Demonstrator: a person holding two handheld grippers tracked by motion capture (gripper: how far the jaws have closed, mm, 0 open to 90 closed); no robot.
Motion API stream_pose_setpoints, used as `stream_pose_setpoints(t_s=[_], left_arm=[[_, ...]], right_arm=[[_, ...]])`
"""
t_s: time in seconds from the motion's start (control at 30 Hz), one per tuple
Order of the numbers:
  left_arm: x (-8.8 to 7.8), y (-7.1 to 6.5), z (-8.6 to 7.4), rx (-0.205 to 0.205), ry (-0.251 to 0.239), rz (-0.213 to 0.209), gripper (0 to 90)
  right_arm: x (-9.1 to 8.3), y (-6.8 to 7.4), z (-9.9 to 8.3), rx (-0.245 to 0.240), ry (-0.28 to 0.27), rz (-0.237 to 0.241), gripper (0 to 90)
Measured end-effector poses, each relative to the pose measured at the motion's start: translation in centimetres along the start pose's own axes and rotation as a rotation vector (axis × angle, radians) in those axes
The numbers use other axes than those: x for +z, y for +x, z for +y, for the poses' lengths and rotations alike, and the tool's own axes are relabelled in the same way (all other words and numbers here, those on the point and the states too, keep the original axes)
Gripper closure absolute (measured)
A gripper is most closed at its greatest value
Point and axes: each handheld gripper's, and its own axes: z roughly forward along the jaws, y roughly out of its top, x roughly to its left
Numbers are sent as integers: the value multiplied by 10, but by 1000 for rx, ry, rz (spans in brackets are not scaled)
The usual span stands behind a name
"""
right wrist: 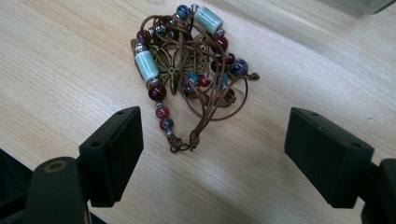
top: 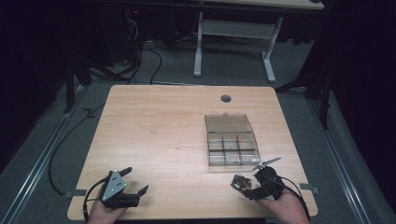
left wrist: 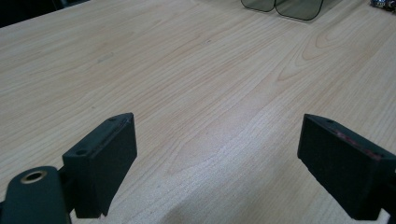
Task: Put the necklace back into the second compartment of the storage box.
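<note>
A tangled bracelet (right wrist: pixel 187 70) of brown cord, with red, blue and pale green beads and a brass butterfly charm, lies on the wooden table (top: pixel 159 130). In the high view the bracelet (top: pixel 240 182) is near the front right edge. My right gripper (right wrist: pixel 212 135) stands open just behind it; the cord's knotted end reaches between the jaws, and neither pad touches it. From above, the right gripper (top: pixel 248 185) points left at the beads. My left gripper (top: pixel 137 179) rests open at the front left, with bare wood between the jaws of the left gripper (left wrist: pixel 217 140).
A clear compartment box (top: pixel 232 150) with its lid (top: pixel 228 123) laid open stands just beyond the bracelet, at right of centre. Its edge (left wrist: pixel 285 7) shows far off in the left gripper view. A cable hole (top: pixel 226 98) sits near the table's far edge.
</note>
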Motion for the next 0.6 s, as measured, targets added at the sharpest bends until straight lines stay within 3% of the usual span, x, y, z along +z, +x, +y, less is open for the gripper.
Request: stream_pose_setpoints(t_s=[0.6], left_arm=[[0, 0, 0, -2, -5, -5, 121]], right_arm=[[4, 13, 29, -97, 53, -6, 181]])
